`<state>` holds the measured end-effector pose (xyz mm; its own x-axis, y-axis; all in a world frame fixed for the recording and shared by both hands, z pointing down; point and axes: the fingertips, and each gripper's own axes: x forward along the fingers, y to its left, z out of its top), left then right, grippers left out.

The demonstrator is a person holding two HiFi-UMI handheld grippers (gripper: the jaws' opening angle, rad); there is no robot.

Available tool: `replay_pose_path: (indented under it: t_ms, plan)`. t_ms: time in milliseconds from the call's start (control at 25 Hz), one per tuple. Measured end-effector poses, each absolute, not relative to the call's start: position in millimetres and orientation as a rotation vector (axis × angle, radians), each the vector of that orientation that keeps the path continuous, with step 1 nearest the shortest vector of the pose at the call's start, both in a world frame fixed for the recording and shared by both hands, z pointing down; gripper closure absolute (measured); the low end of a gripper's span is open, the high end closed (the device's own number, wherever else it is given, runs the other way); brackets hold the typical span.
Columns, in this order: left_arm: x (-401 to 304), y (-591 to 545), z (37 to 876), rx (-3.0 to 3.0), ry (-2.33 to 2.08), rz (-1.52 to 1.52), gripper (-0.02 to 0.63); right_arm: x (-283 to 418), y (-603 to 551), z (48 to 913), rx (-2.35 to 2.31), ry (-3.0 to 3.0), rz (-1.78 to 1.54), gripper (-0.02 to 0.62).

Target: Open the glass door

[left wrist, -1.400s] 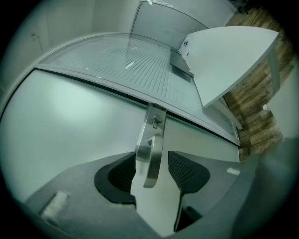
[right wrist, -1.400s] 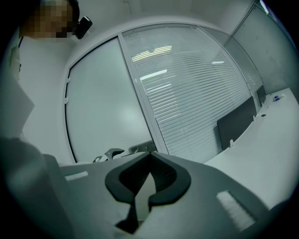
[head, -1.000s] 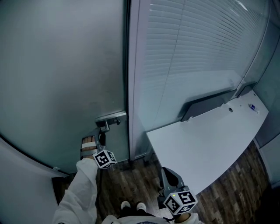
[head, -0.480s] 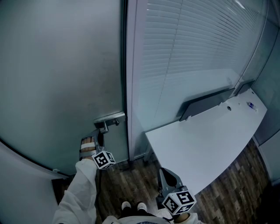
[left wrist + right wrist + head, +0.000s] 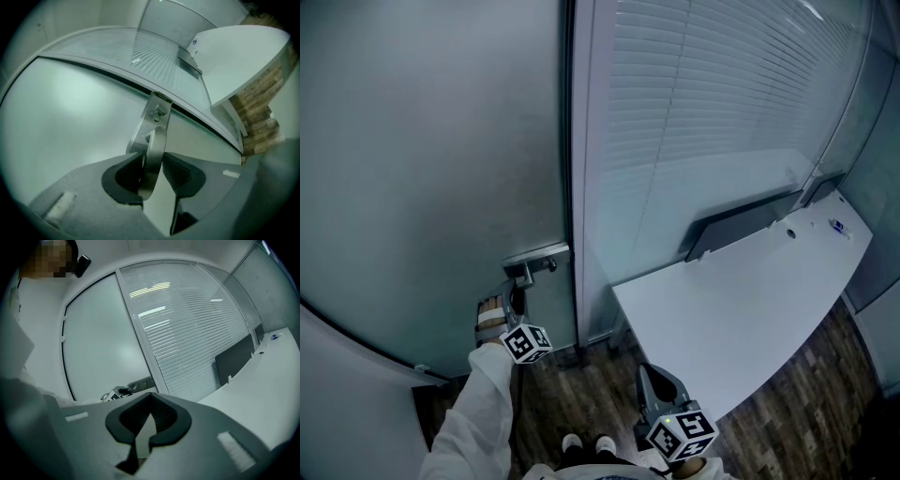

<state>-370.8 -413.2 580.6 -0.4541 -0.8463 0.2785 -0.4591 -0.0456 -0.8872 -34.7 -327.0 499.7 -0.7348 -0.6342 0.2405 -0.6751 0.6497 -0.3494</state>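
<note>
The frosted glass door [image 5: 431, 159] fills the left of the head view, with a metal lock plate [image 5: 536, 255] at its right edge. Below the plate hangs the steel lever handle [image 5: 520, 277]. My left gripper [image 5: 514, 298] reaches up to it. In the left gripper view the handle [image 5: 155, 140] runs between the two dark pads [image 5: 126, 176], and my left gripper [image 5: 152, 171] is shut on it. My right gripper [image 5: 657, 380] hangs low by the desk, away from the door. Its tips meet in the right gripper view, so my right gripper [image 5: 150, 401] is shut and empty.
A grey door frame [image 5: 581, 187] separates the door from a glass wall with white blinds [image 5: 722, 112]. A white curved desk [image 5: 741, 300] with a dark panel [image 5: 741, 223] at its back stands to the right. The wooden floor [image 5: 581, 394] and the person's shoes lie below.
The left gripper's jaws have closed from wide open onto the door handle, and the gripper rolled slightly. The right gripper has hardly moved.
</note>
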Motion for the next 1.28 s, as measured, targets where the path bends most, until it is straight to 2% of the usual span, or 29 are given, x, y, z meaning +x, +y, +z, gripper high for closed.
replay_pose_path:
  t_ms: [240, 640, 960, 1280]
  plan:
    - [-374, -414, 585, -1.485, 2.09, -1.338, 0.459, -38, -326, 501, 1.084, -2.767, 0.656, 0.592]
    - [-375, -416, 603, -1.819, 2.463, -0.773, 0.451, -19, -329, 512, 1.115, -2.727, 0.705, 0.592]
    - [-367, -409, 603, -1.828, 2.413, -0.864, 0.453, -14, -323, 515, 1.1, -2.725, 0.717, 0.592]
    - [-361, -399, 594, -1.733, 2.251, -1.125, 0.454, -11, -317, 514, 1.092, -2.729, 0.731, 0.592]
